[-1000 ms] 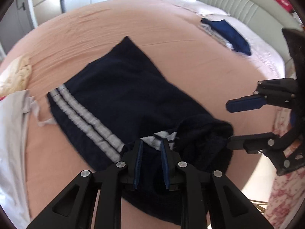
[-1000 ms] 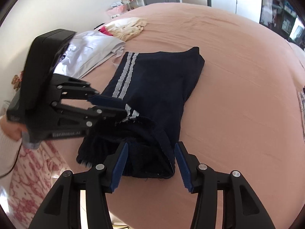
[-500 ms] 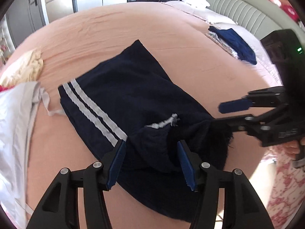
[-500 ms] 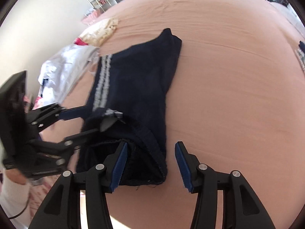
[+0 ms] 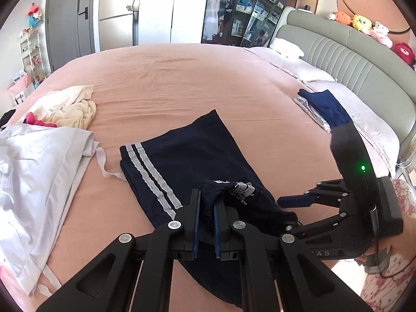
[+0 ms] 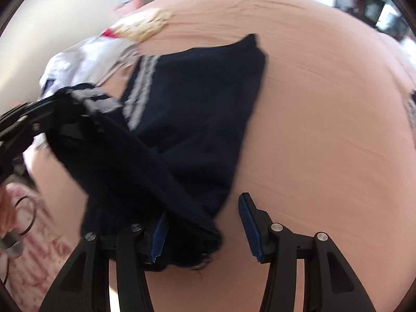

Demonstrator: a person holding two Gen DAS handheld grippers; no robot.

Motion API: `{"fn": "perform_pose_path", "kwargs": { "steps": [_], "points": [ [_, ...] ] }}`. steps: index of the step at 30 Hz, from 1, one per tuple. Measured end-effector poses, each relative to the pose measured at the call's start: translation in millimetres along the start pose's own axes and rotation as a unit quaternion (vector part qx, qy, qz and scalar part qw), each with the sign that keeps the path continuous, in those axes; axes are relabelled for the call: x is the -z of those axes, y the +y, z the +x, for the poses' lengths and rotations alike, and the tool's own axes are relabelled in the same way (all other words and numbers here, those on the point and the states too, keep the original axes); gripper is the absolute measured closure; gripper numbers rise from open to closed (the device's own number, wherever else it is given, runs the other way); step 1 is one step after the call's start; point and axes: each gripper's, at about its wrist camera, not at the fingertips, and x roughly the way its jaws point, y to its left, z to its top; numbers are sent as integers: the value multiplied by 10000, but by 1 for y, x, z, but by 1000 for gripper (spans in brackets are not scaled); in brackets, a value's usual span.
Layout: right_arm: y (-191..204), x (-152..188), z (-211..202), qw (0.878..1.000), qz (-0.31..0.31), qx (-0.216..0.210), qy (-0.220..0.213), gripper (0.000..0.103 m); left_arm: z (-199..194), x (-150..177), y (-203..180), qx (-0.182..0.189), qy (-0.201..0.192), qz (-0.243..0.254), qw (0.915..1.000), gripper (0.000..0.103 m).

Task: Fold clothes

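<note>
Navy shorts (image 5: 189, 156) with two white side stripes lie on the pink bed (image 5: 182, 78); they also show in the right wrist view (image 6: 197, 104). My left gripper (image 5: 206, 223) is shut on the shorts' near waistband edge and holds it lifted. My right gripper (image 6: 202, 226) is open, with the shorts' near corner lying between its fingers; it also shows in the left wrist view (image 5: 296, 213) at the right of the lifted cloth. The left gripper (image 6: 39, 119) appears at the left edge of the right wrist view, holding raised fabric.
A white garment (image 5: 39, 166) and a cream garment (image 5: 70, 106) lie at the left. Folded blue clothes (image 5: 322, 109) sit at the right near the pillows (image 5: 286, 48) and grey headboard (image 5: 351, 62). The bed's near edge is just below the grippers.
My left gripper opened half a second ago and has now shut on the waistband and lifted it. My right gripper stayed open and moved closer onto the near corner.
</note>
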Motion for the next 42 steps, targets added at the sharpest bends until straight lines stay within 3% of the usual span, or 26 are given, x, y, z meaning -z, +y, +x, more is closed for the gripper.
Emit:
{"fn": "perform_pose_path", "kwargs": {
  "steps": [2, 4, 7, 11, 17, 21, 24, 27, 29, 30, 31, 32, 33, 36, 39, 41, 42],
  "points": [
    [-17, 11, -13, 9977, 619, -44, -257, 67, 0, 2, 2, 20, 28, -21, 10000, 96],
    [-35, 27, -25, 9911, 1237, -309, -381, 70, 6, 3, 6, 1, 103, -7, 9999, 96],
    [-48, 46, -31, 9837, 1625, -719, -284, 70, 11, 8, 4, 20, 206, 19, 9998, 96],
    [-43, 62, -35, 9832, 1276, -1307, -30, 70, 19, 15, 10, 98, 322, -127, 9994, 96],
    [-45, 58, -40, 9831, 1159, -1393, -249, 69, 20, 24, 12, 354, 452, -149, 9982, 95],
    [-63, 47, -33, 9742, 1702, -1437, -361, 69, 0, 27, 10, -152, 271, 5, 9995, 95],
    [-69, 41, -29, 9797, 1485, -1315, -275, 69, -25, 32, 5, -595, -16, 21, 9982, 95],
    [-74, 35, -26, 9849, 1246, -1189, -184, 69, -41, 44, -5, -599, -140, -71, 9981, 93],
    [-78, 31, -23, 9879, 1085, -1104, -124, 69, -40, 50, -12, -392, -65, -61, 9992, 87],
    [-80, 29, -22, 9892, 1005, -1061, -93, 69, -33, 51, -15, -312, 26, 2, 9995, 76],
    [-82, 27, -21, 9905, 925, -1018, -63, 69, -26, 50, -18, -379, 125, 96, 9992, 56],
    [-84, 25, -20, 9916, 844, -975, -33, 68, -18, 49, -21, -447, 224, 189, 9986, 47],
    [-83, 22, -17, 9919, 768, -1010, -51, 69, -12, 47, -24, -575, 282, 287, 9975, 42],
    [-77, 27, -22, 9893, 777, -1227, -173, 68, -18, 39, -20, -1056, 103, 171, 9942, 42],
    [-79, 36, -13, 9818, 1078, -1548, -234, 68, -38, 39, -19, -561, -133, -50, 9983, 42],
    [-90, 44, -16, 9786, 1300, -1568, -310, 69, -38, 44, -30, -54, 54, 15, 10000, 44],
    [-95, 44, -17, 9762, 1433, -1591, -351, 69, -34, 47, -37, 155, 190, 78, 9997, 50]
  ]
}}
